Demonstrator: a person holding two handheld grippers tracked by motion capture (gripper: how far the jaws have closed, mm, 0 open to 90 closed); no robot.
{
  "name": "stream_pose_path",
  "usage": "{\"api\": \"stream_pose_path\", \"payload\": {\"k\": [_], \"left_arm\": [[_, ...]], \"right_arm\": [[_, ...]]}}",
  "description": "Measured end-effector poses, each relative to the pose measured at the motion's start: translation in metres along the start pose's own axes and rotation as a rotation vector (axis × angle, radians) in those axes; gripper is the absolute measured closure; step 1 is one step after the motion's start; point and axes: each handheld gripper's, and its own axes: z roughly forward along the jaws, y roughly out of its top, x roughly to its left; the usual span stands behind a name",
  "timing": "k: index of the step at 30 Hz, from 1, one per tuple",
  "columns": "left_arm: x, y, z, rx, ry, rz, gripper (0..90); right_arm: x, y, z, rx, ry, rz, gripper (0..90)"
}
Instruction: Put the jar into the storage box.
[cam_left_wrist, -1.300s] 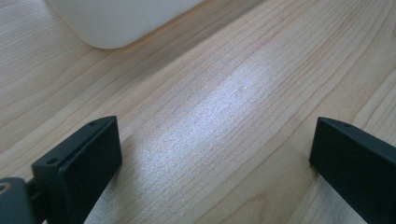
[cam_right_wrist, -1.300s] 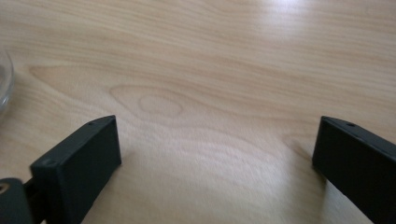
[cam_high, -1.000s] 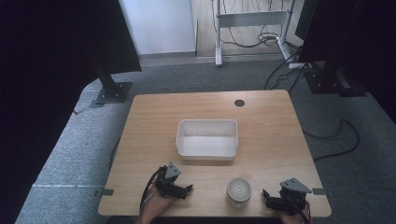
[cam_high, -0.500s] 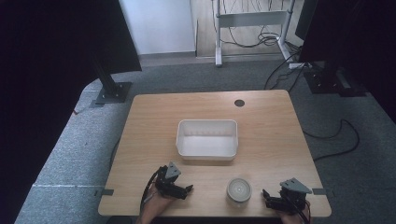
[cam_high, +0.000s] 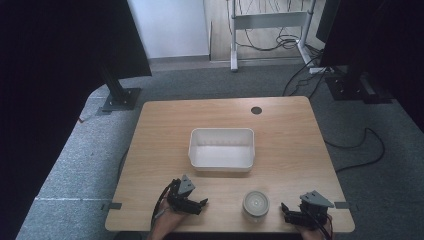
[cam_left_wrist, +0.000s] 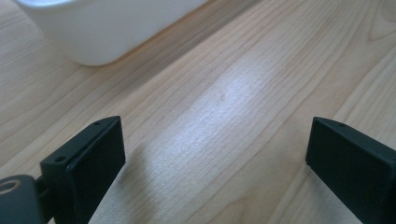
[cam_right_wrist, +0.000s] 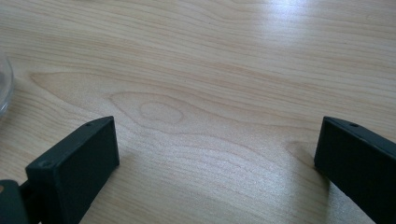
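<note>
A white rectangular bin (cam_high: 221, 148) sits in the middle of the wooden table (cam_high: 290, 140), and nothing shows inside it. A small round clear container with a pale lid (cam_high: 255, 203) stands near the front edge. My left gripper (cam_high: 200, 204) rests on the table at the front left, pointing right, jaws wide apart and nothing between them (cam_left_wrist: 215, 154). A corner of the bin (cam_left_wrist: 107, 28) shows ahead of it. My right gripper (cam_high: 284, 209) lies at the front right, just right of the container, open on bare wood (cam_right_wrist: 217, 149). The container's edge (cam_right_wrist: 3, 84) shows at far left.
A round cable hole (cam_high: 256, 110) marks the table's far edge. Dark stands (cam_high: 117, 95) and loose cables (cam_high: 360, 145) sit on the grey carpet around the table. A white desk frame (cam_high: 265, 25) stands behind.
</note>
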Motion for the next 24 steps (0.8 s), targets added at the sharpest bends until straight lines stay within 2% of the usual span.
{"api": "stream_pose_path", "payload": {"k": [5, 6, 15, 20, 24], "left_arm": [[-0.001, 0.002, -0.003, -0.007, -0.017, -0.004, 4.4], [-0.002, 0.003, -0.005, -0.012, -0.033, -0.008, 4.4], [-0.009, 0.007, -0.01, -0.034, -0.079, -0.005, 4.9], [-0.014, 0.011, -0.012, -0.047, -0.11, -0.016, 6.1], [-0.017, 0.012, -0.013, -0.051, -0.113, -0.002, 6.2]], "right_arm": [[0.0, 0.0, 0.0, -0.001, 0.001, -0.001, 0.0], [0.0, 0.0, 0.0, -0.001, 0.001, -0.001, 0.0], [0.0, 0.0, 0.0, -0.002, 0.001, -0.001, 0.0], [0.0, 0.0, 0.0, -0.002, 0.002, -0.001, 0.0], [0.0, 0.0, 0.0, -0.002, 0.002, -0.002, 0.0]]}}
